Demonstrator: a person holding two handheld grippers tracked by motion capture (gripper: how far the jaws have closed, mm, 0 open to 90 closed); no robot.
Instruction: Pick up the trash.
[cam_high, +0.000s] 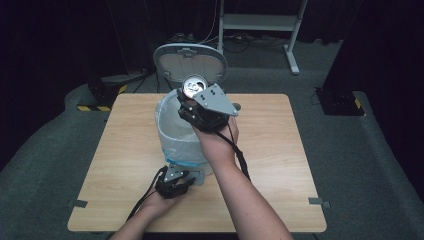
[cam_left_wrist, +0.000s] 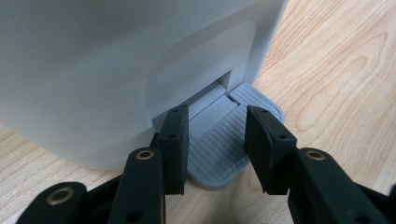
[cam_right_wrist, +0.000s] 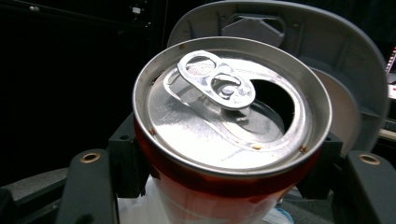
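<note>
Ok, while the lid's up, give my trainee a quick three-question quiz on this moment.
1. True or false: the pedal bin has its lid raised.
2. What do the right tongs hold? A) a bottle B) an opened red drink can C) a cup
3. Which part of the bin do the left tongs straddle?

Key: 1. True. 2. B, the can sits clamped above the lined bin. 3. The grey foot pedal, with the jaws apart on either side.
</note>
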